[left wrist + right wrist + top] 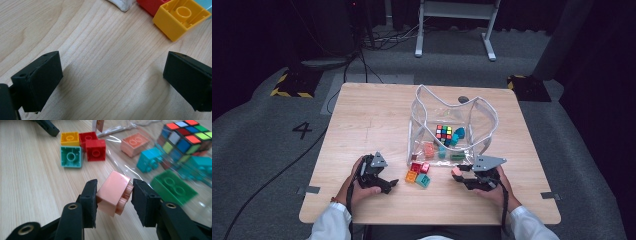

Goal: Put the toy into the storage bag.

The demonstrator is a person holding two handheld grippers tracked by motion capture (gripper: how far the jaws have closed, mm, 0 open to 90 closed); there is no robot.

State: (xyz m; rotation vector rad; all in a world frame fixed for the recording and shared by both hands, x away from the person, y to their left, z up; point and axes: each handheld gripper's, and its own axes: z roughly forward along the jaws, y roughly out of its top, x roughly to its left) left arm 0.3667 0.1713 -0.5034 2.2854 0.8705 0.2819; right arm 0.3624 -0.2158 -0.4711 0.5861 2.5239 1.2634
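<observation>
Closest to the lens in the right gripper view, the right tool (113, 195) is clamped on a pale pink building brick (113, 192), one black jaw against each side, the brick tilted with its studs facing the right jaw and lifted just above the wooden table (30, 182). In the high view this right tool (460, 173) sits near the table's near edge, right of centre, held in the person's right hand (494, 192), just near of the clear plastic bag (452, 125). Left of it lies a small cluster of loose bricks on the table: a teal brick (71, 156) and a yellow brick (70, 138), both underside up, with two red bricks (92, 146) touching beside them. Inside the bag lie a salmon brick (135, 143), a blue brick (150, 158), a green brick (173, 186) and a Rubik's cube (186, 138). The left tool (384, 184) rests low over the table at the near left, held in the left hand (357, 187); in the left gripper view its jaws stand wide apart with bare wood between them, the yellow brick lying just beyond the right jaw.
</observation>
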